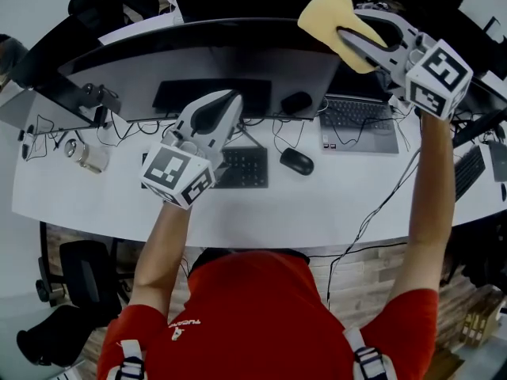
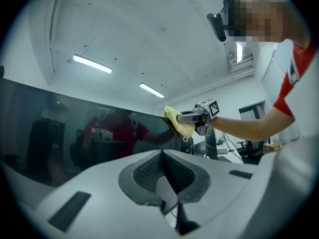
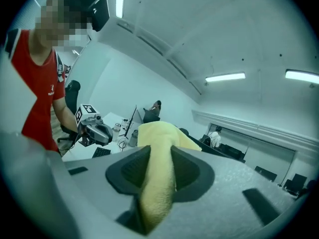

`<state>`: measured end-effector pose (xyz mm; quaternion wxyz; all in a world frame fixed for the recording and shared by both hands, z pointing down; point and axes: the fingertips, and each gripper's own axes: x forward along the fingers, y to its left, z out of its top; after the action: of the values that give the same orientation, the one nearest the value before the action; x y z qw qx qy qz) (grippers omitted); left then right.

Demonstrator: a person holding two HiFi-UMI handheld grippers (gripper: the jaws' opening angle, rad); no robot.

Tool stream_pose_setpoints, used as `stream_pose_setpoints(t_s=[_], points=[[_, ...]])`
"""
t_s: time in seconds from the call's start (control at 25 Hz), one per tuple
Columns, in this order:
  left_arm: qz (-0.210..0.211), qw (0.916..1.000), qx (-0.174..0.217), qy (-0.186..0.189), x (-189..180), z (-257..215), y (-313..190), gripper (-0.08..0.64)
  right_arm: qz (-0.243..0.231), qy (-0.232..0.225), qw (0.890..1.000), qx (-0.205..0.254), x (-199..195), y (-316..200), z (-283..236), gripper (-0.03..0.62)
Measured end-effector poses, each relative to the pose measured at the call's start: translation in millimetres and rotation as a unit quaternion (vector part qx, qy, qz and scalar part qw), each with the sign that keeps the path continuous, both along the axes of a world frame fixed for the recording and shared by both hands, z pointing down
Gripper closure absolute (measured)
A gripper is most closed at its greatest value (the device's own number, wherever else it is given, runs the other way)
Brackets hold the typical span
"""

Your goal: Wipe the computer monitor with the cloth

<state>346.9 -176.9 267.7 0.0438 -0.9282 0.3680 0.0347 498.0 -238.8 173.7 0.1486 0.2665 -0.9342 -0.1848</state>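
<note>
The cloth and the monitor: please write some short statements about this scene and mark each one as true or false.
1. The right gripper holds a yellow cloth between its jaws. True.
2. The left gripper holds a second cloth. False: its jaws are together, with nothing between them.
3. The cloth is up at the top edge of the monitor. True.
4. A black mouse lies on the desk to the left of the keyboard. False: in the head view it lies to the right of the keyboard.
</note>
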Motion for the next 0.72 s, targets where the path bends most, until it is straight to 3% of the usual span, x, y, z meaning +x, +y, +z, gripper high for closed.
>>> stream_pose_setpoints(t_s=[0.28,0.72], points=[[-0.003,1.0,-0.007,-0.002,3,10,4,0.549,0.033,-0.083,0.996,0.017,21,3,14,0.463],[-0.001,0.9996,-0.028,0.008,15,28,3,0.548,0.057,-0.161,0.985,0.008,30,1,69,0.468]])
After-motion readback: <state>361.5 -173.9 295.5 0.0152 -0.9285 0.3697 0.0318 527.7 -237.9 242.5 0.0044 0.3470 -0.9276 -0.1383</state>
